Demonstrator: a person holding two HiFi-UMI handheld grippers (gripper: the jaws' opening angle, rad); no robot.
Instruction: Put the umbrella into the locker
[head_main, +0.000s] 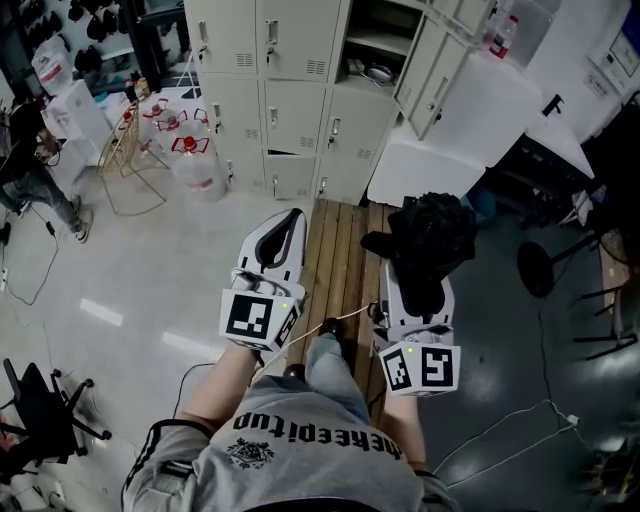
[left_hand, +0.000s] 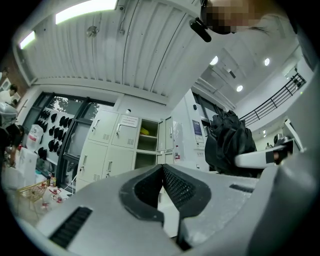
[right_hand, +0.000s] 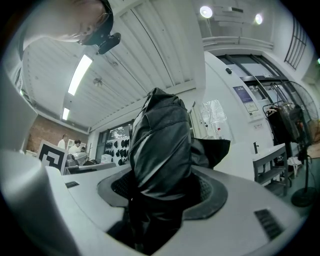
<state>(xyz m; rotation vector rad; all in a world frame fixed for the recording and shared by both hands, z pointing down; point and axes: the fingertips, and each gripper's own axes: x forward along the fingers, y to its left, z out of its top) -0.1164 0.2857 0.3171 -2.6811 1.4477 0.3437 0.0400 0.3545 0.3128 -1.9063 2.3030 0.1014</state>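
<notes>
A black folded umbrella (head_main: 432, 235) stands bunched up out of my right gripper (head_main: 415, 275), which is shut on it. In the right gripper view the umbrella (right_hand: 160, 145) fills the space between the jaws and hides the pads. To its left, my left gripper (head_main: 290, 215) is shut, its pads meeting at the tip (left_hand: 161, 167) with nothing between them. Both grippers are held over a wooden bench (head_main: 340, 255) and point toward the beige lockers (head_main: 295, 110). One upper locker compartment (head_main: 375, 45) is open, with its door swung aside. The open compartment (left_hand: 145, 135) and the umbrella (left_hand: 227, 145) also show in the left gripper view.
Large white open doors (head_main: 470, 110) jut out at the right of the lockers. Water jugs with red caps (head_main: 190, 150) and a wire rack (head_main: 130, 160) stand at the left. A person (head_main: 25, 160) is at the far left, an office chair (head_main: 40, 410) at lower left. A cable (head_main: 500, 425) lies on the floor.
</notes>
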